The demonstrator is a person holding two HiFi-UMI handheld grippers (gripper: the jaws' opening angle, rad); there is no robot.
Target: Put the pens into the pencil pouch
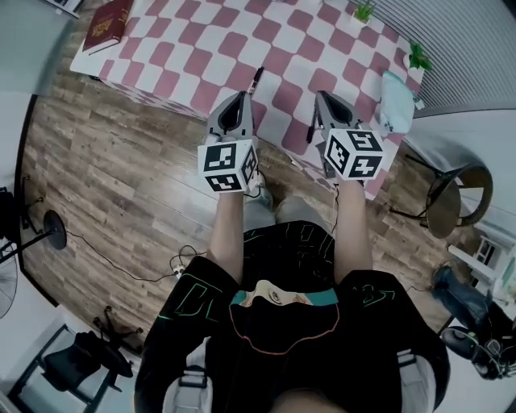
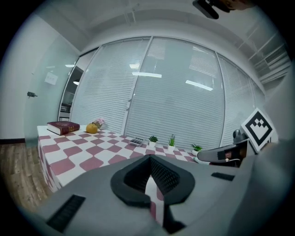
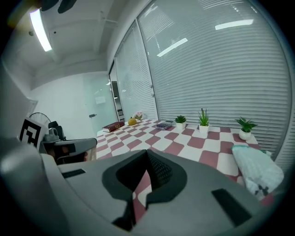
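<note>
Two pens lie on the checkered table (image 1: pixel 185 48): one pen (image 1: pixel 258 78) just ahead of my left gripper (image 1: pixel 240 101), the other pen (image 1: pixel 310 132) at the near edge, beside my right gripper (image 1: pixel 324 101). The pouch (image 1: pixel 397 101) sits at the table's right end (pale, soft-looking), apart from both pens. Both grippers have their jaws pressed together, with nothing between them. A book (image 1: pixel 107 22) lies at the far left corner.
</note>
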